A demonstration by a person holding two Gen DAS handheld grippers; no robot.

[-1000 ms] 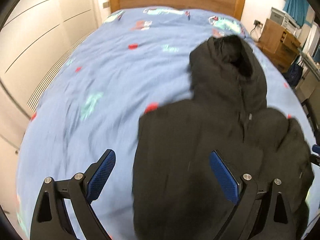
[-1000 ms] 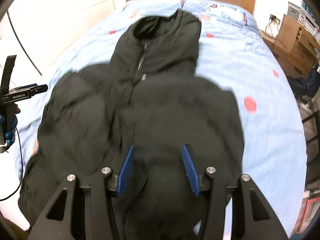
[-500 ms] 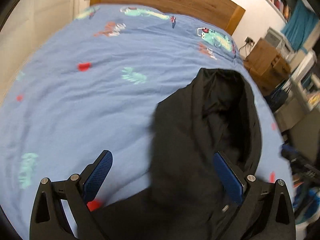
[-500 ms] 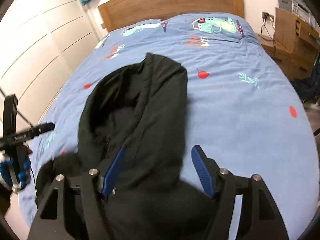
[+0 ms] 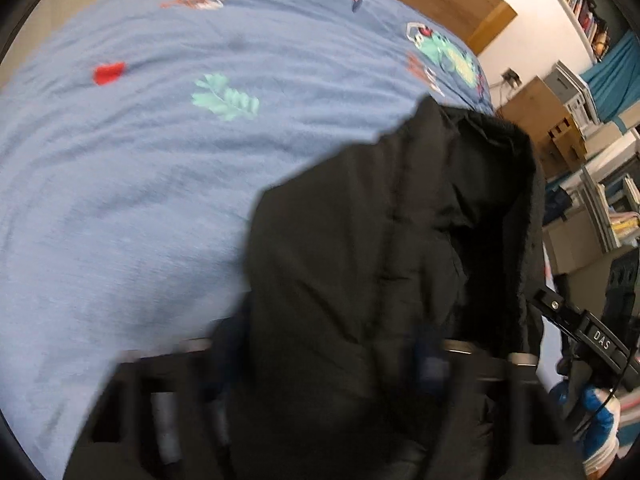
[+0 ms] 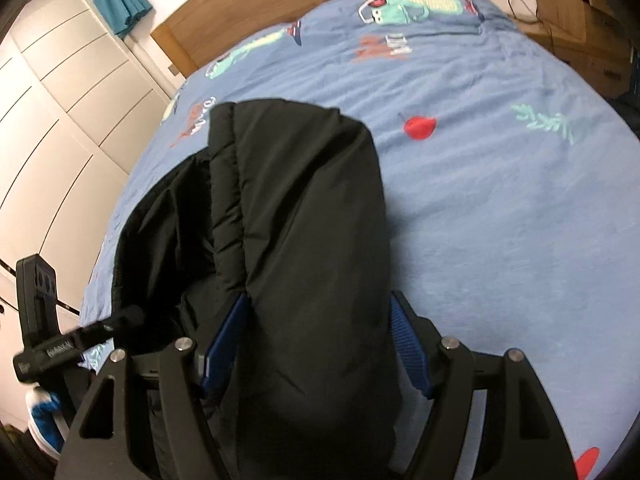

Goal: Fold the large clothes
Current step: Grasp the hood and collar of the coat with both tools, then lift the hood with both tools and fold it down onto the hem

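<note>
A black hooded jacket (image 5: pixel 380 240) lies on the blue bed cover (image 5: pixel 140 180), hood toward the headboard. My left gripper (image 5: pixel 320 360) is blurred, its fingers standing apart on either side of the hood's left half; the cloth hides most of them. In the right wrist view the hood (image 6: pixel 300 208) fills the middle. My right gripper (image 6: pixel 316 340) is open, with its blue pads (image 6: pixel 224 344) on either side of the hood's right half. Each gripper shows at the edge of the other's view.
The wooden headboard (image 6: pixel 280 4) is at the far end. White wardrobe doors (image 6: pixel 60 120) run along the left of the bed. A wooden cabinet (image 5: pixel 540 120) and shelves with books (image 5: pixel 612 208) stand to the right.
Both grippers moved up the jacket from its body to the hood and dropped low onto it. The hood now sits between each pair of fingers.
</note>
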